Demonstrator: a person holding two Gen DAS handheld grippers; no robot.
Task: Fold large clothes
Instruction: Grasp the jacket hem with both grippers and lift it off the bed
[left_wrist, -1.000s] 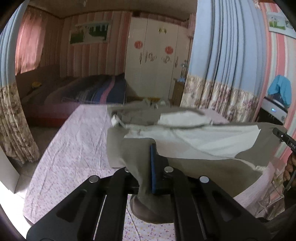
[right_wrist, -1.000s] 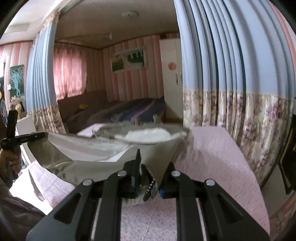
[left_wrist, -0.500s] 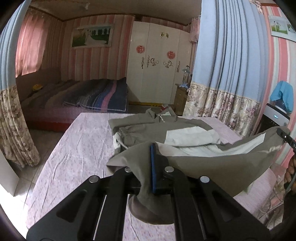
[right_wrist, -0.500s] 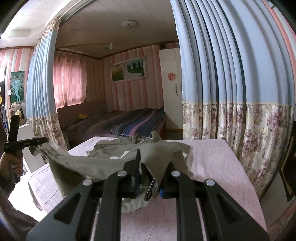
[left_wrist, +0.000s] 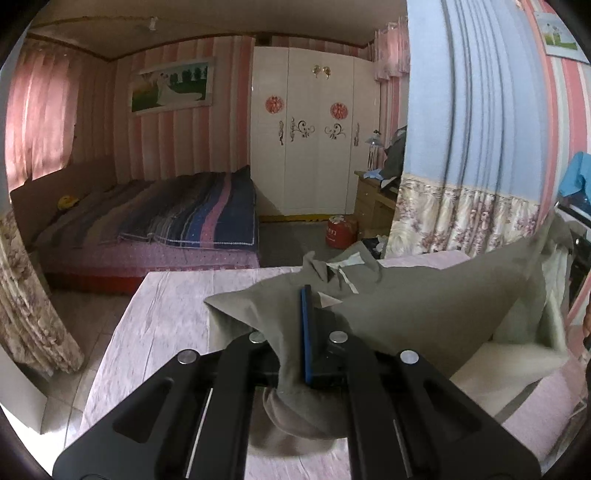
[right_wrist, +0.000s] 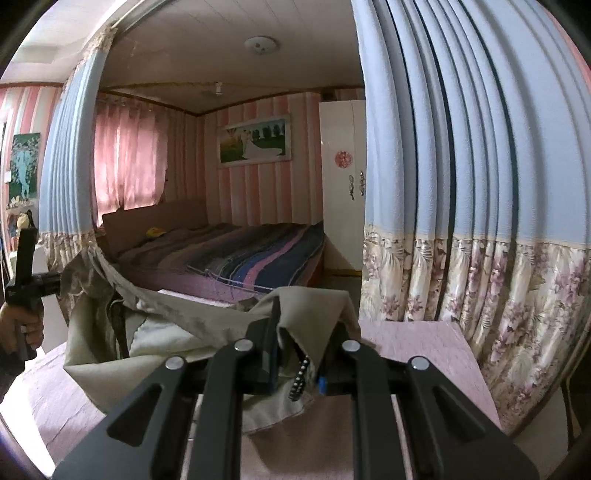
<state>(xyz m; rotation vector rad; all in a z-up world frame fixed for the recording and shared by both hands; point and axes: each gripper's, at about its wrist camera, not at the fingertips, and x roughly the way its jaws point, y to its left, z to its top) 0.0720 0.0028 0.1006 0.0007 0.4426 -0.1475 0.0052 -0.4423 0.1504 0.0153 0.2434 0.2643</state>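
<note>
A large olive-grey garment (left_wrist: 424, 310) with a pale lining hangs stretched between my two grippers above a table with a pink flowered cloth (left_wrist: 166, 325). My left gripper (left_wrist: 301, 314) is shut on one edge of it, the cloth bunched between the blue-padded fingers. My right gripper (right_wrist: 299, 332) is shut on another edge of the garment (right_wrist: 177, 343), and a dark beaded cord hangs between its fingers. The left gripper also shows at the far left of the right wrist view (right_wrist: 27, 280), held in a hand. The garment's far part lies crumpled on the table.
A bed (left_wrist: 177, 225) with a striped blanket stands behind the table. A white wardrobe (left_wrist: 314, 140) is at the back. Blue curtains with floral hems (right_wrist: 472, 221) hang close on the right. A red container (left_wrist: 338, 232) sits on the floor.
Both grippers have risen and moved forward with the garment. The held edge has swung up and over the rest of it, hiding the pale lining that showed before.
</note>
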